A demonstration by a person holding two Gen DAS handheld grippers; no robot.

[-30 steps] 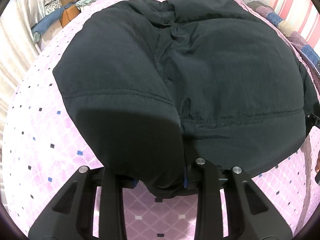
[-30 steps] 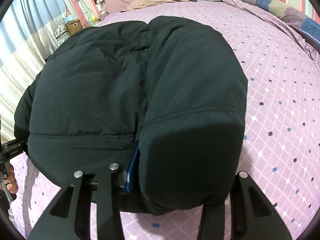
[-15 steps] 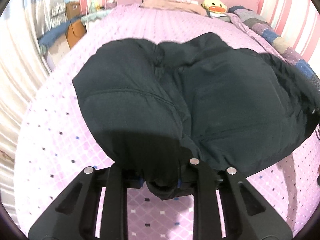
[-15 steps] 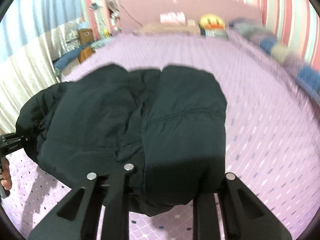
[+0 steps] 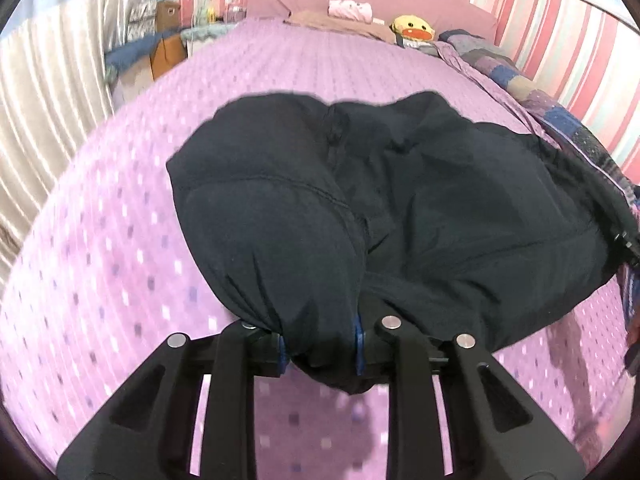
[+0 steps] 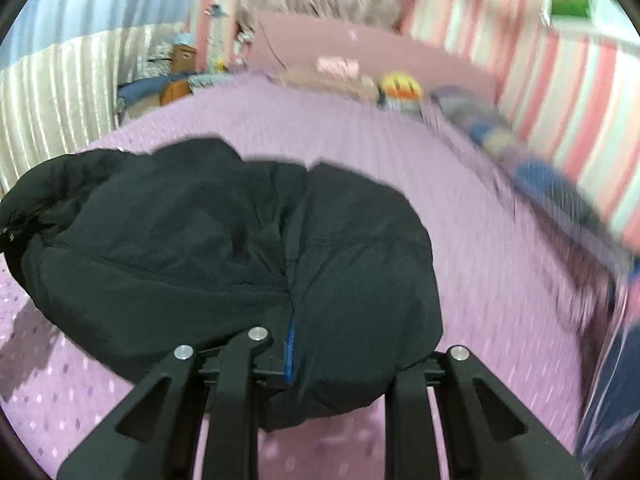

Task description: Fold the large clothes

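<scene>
Black padded jacket (image 5: 400,216) bunched above purple bedspread (image 5: 120,240); left gripper (image 5: 320,350) and right gripper (image 6: 340,360) each clamped narrow on jacket fabric.

the black jacket (image 6: 224,248) hides the right tool's (image 6: 340,364) far finger.

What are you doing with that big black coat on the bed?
A person is folding a big black jacket on the purple bedspread, using a hand-held gripper in each hand. The left gripper is pinching a bunch of the jacket's near edge, and the right gripper is clamped on another part of that edge. Both have just squeezed tighter on the cloth. The near part of the jacket hangs from the two grippers. A yellow duck toy sits at the far end of the bed.
</scene>
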